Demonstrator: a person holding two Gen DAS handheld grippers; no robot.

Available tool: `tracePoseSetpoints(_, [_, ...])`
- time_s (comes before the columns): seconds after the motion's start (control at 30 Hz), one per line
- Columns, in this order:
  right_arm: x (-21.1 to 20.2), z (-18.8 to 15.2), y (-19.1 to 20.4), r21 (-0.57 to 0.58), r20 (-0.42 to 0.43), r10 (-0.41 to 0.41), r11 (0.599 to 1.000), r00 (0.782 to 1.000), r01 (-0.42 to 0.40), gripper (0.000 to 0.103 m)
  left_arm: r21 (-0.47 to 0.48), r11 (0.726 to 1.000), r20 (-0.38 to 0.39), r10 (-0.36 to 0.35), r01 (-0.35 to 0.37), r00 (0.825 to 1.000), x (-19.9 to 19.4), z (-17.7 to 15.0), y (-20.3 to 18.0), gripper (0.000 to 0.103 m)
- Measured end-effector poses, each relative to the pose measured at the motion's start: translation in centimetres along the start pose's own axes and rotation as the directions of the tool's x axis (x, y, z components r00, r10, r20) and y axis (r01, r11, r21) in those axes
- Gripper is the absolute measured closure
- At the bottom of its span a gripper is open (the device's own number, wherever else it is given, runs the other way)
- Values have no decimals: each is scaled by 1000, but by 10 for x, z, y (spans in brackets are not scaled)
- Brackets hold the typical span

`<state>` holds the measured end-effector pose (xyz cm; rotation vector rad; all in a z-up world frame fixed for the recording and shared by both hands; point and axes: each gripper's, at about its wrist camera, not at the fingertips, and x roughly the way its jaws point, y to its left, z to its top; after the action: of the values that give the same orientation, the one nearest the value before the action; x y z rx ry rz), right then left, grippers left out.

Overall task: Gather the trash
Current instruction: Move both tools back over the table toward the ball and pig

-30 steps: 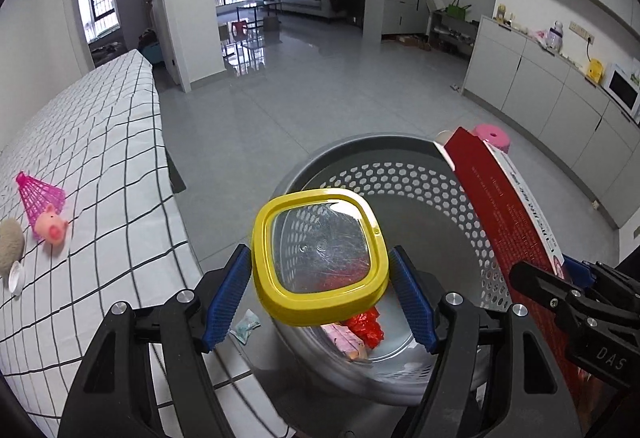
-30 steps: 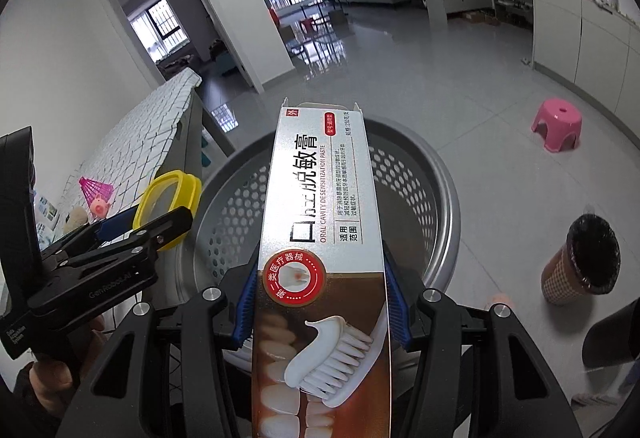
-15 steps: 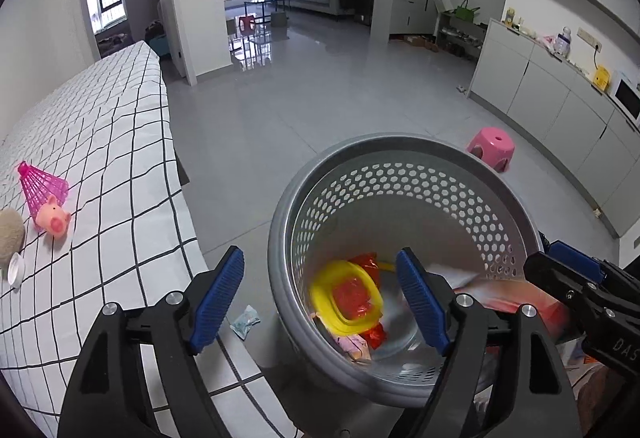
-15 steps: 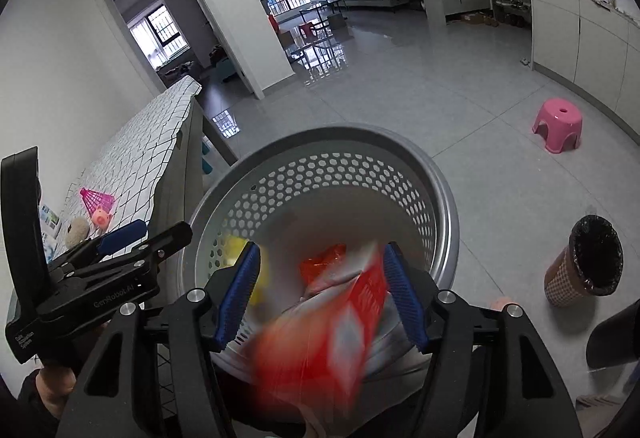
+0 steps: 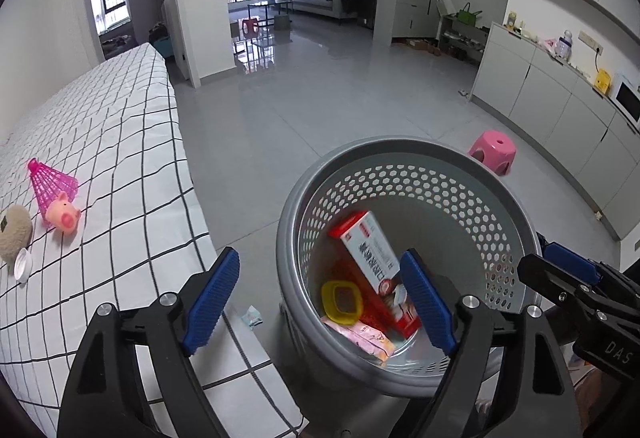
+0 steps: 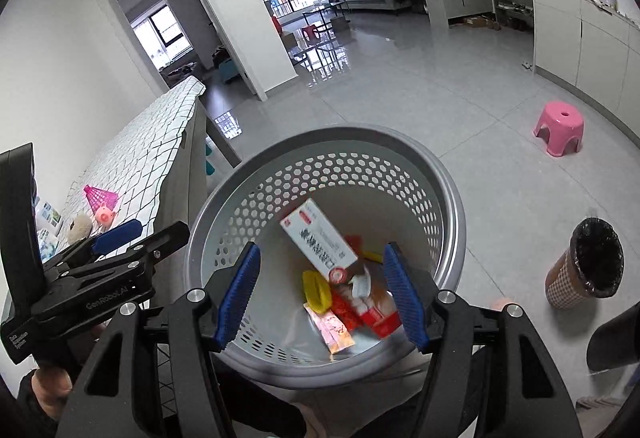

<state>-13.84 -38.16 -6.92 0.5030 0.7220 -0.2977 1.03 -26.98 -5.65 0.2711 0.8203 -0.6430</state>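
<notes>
Nearest the cameras, the left gripper (image 5: 320,296) and the right gripper (image 6: 320,294) both hang spread wide with nothing between their blue ribbed pads, above the grey perforated plastic basket (image 5: 460,174) on the floor. In the right wrist view the left gripper's black body reads "GenRobot.AI"; in the left wrist view the right gripper's body shows "DAS". Inside the basket, the long white-and-red toothpaste carton (image 5: 370,252) leans tilted against the wall, printed with red Chinese characters and a toothbrush picture; its small print is too blurred to read. Beside its lower end lies the yellow square plastic lid (image 5: 342,300), with a pink snack wrapper (image 5: 362,334) just in front. Left of the basket, the white black-checked tablecloth (image 5: 120,158) carries a pink plastic shuttlecock (image 5: 50,180) touching a pink pig toy (image 5: 63,216). Farther off stands a pink plastic stool (image 5: 493,151).
</notes>
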Motion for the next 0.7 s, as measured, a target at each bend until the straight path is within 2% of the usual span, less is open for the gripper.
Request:
tracePoseSetpoints(0.17, [-3, -2, 6, -18, 16, -5, 1000, 1000, 6, 42, -11, 1000, 2, 13, -13, 1000, -5, -2, 4, 20])
tracePoseSetpoints(0.27, [-6, -3, 11, -27, 26, 3, 1000, 1000, -3, 37, -24, 1000, 4, 17, -17, 1000, -8, -3, 8, 19])
tracePoseSetpoints(0.4, [-8, -4, 19, -41, 38, 15, 999, 999, -13, 37, -39, 999, 8, 23, -23, 1000, -13, -4, 14, 19])
tracePoseSetpoints(0.7, [-5, -4, 40, -59, 42, 51, 997, 998, -48, 36, -75, 995, 45, 73, -69, 996, -34, -8, 43, 18])
